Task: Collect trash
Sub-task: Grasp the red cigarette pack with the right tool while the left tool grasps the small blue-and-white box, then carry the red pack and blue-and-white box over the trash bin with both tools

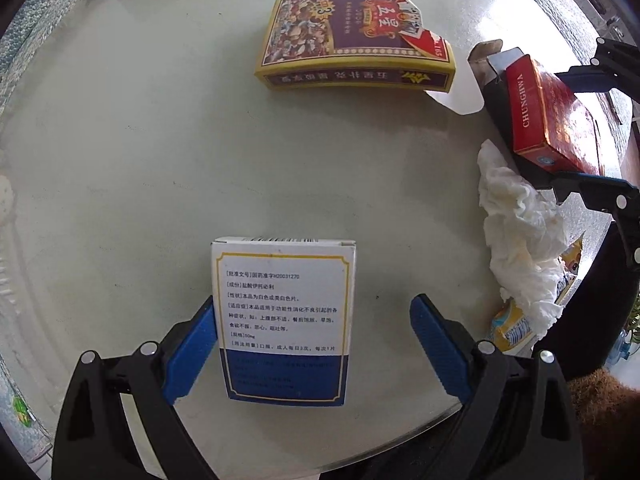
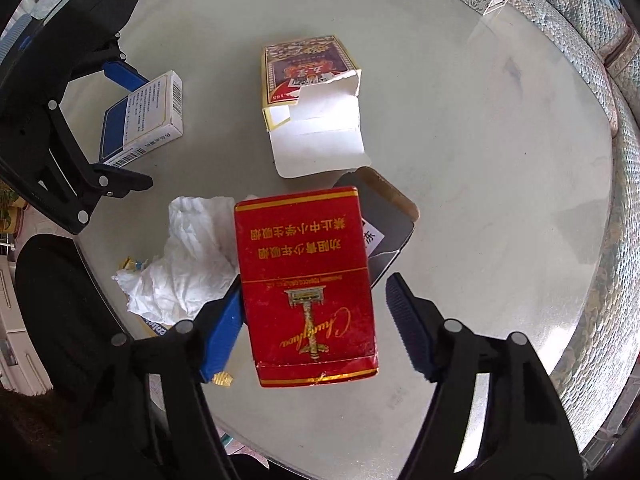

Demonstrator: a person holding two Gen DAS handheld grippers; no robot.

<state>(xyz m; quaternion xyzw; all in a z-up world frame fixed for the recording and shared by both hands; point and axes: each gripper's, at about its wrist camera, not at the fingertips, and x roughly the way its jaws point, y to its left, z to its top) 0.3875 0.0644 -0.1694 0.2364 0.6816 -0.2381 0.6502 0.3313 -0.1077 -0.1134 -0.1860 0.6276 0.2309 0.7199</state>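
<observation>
A white and blue medicine box [image 1: 285, 322] lies flat on the round glass table [image 1: 140, 160] between the open fingers of my left gripper [image 1: 314, 310]; the left pad touches its edge, the right pad stands apart. It also shows in the right wrist view [image 2: 140, 120]. A red Chunghwa cigarette pack [image 2: 310, 288] lies between the open fingers of my right gripper [image 2: 314, 290], its left side against the left pad. The pack also shows in the left wrist view [image 1: 554, 120].
A torn yellow and purple card box [image 1: 352, 52] lies at the table's middle, also seen in the right wrist view [image 2: 308, 92]. A crumpled white tissue [image 1: 520, 232] and a dark open carton [image 2: 384, 224] lie by the red pack. A yellow wrapper [image 1: 516, 324] sits under the tissue.
</observation>
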